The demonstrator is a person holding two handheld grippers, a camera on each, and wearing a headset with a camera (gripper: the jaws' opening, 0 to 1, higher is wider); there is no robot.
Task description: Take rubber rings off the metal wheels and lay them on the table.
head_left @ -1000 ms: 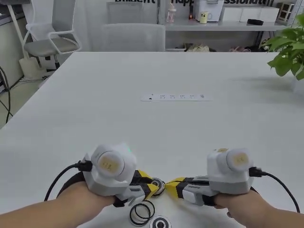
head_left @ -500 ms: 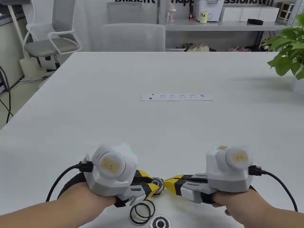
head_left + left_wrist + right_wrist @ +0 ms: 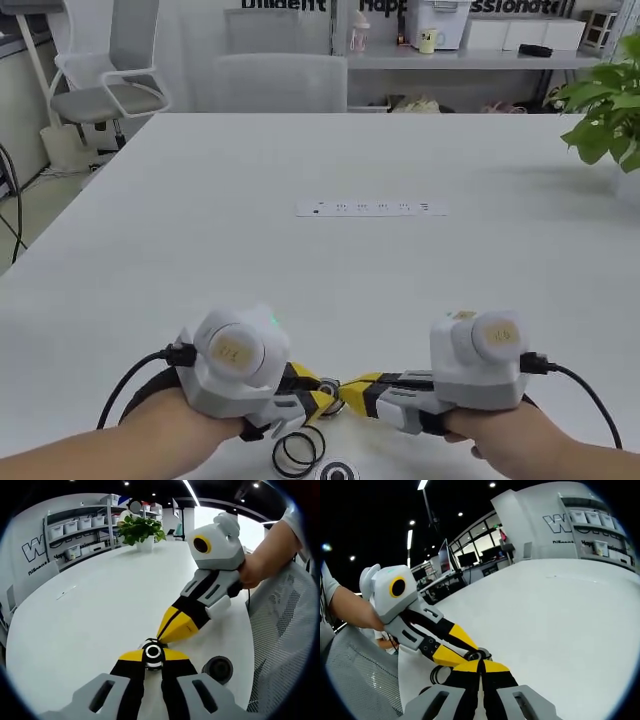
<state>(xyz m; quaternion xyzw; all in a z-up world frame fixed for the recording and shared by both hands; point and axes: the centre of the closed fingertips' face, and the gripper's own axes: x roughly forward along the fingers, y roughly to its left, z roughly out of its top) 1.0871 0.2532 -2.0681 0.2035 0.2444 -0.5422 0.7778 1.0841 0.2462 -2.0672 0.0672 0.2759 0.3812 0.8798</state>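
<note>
Metal wheel [image 3: 153, 652] sits clamped in the left gripper [image 3: 312, 398], jaws narrow around it, low over the table [image 3: 380, 270] near its front edge. The right gripper [image 3: 161, 638] noses in from 3 o'clock, jaws drawn together at the wheel's rim; whether anything is pinched between them is too small to tell. Both grippers lie along one line, 9 to 3. Loose black rubber rings [image 3: 298, 450] lie at 6 o'clock, a second wheel [image 3: 218, 668] beside them.

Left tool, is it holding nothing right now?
No, the left tool is shut on a small metal wheel, pinched between its yellow tips.
</note>
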